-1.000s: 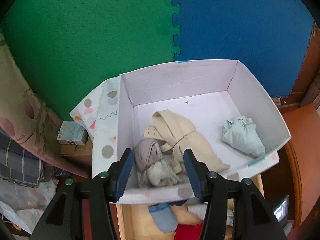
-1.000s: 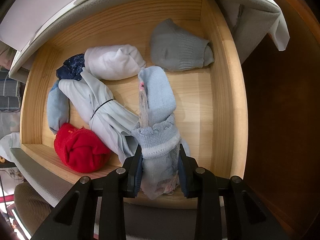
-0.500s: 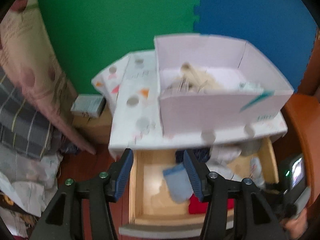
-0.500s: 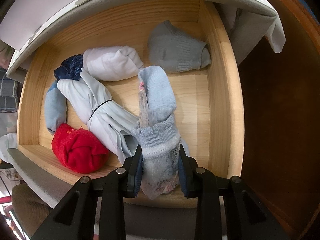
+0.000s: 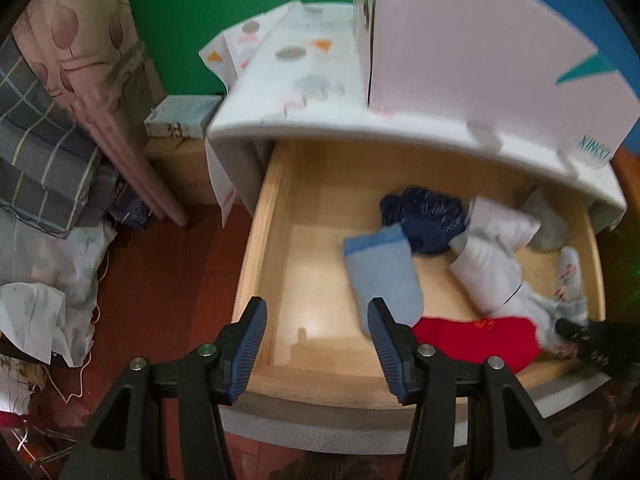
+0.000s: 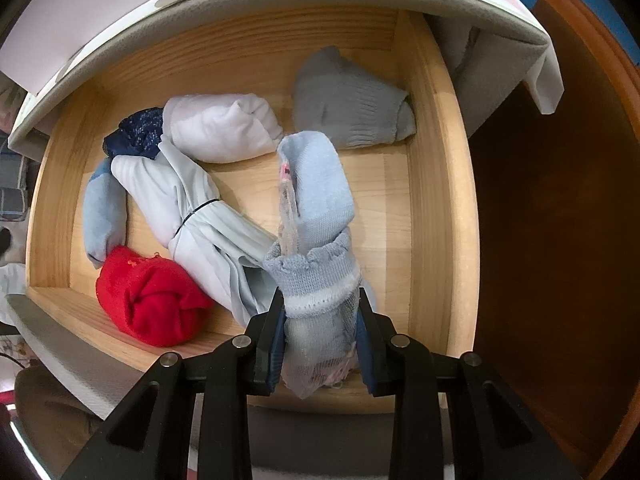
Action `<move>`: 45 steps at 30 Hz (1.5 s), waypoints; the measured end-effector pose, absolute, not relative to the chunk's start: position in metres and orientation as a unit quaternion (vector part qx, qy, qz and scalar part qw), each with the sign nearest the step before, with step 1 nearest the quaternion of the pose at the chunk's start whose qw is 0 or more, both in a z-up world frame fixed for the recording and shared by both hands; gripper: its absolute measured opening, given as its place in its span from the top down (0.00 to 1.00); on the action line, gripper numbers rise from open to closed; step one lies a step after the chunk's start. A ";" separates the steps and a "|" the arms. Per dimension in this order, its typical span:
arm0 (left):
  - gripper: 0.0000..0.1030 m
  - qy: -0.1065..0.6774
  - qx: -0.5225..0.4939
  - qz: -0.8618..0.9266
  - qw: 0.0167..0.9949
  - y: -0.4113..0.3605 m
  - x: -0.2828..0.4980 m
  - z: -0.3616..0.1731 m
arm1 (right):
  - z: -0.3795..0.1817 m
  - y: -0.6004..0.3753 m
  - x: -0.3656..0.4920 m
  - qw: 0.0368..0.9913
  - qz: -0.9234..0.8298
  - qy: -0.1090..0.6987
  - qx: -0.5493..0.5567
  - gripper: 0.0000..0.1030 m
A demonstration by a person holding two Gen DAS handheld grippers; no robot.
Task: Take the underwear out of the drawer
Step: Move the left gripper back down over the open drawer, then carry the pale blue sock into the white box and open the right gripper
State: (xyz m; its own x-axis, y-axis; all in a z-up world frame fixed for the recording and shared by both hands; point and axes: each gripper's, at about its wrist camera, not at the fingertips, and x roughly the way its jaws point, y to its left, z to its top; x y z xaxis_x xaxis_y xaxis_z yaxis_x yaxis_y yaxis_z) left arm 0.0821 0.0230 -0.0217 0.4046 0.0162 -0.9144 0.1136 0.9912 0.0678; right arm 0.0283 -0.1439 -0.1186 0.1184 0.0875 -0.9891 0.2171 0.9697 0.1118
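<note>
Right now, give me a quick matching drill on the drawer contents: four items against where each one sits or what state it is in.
Items:
1. red bundle
2. grey sock
3. light blue sock
4. navy bundle

Places:
A. back right corner
B. clamped in the right gripper
C. front left, by the drawer front
D. back left, beside the white roll

Pairs: 1-C, 2-A, 3-B, 4-D

We see soft, even indoor light; our left wrist view smears with motion blur, our right stays sharp, fisheye corners black.
</note>
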 end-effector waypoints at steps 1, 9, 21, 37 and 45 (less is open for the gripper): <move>0.48 0.548 0.061 -0.027 0.834 0.022 0.081 -0.027 | -0.118 -0.142 0.029 0.739 -0.044 0.662 0.115 0.72; 0.48 0.546 0.063 -0.024 0.835 0.020 0.079 -0.034 | -0.116 -0.139 0.028 0.743 -0.044 0.658 0.112 0.72; 0.48 0.552 0.063 -0.013 0.831 0.024 0.082 -0.038 | -0.105 -0.137 0.018 0.760 -0.033 0.639 0.114 0.72; 0.48 0.546 0.072 -0.012 0.834 0.022 0.080 -0.037 | -0.033 -0.153 0.027 0.801 -0.010 0.584 0.131 0.72; 0.48 0.546 0.067 -0.014 0.835 0.025 0.079 -0.037 | 0.023 -0.154 0.020 0.828 0.003 0.547 0.126 0.72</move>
State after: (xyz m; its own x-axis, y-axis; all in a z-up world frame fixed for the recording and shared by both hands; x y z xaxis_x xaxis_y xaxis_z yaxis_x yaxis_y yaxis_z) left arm 0.0794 0.0247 -0.0367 0.4041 0.0507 -0.9133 0.0962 0.9906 0.0975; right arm 0.0199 -0.1545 0.0228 0.4019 0.1425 -0.9045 0.1333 0.9682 0.2117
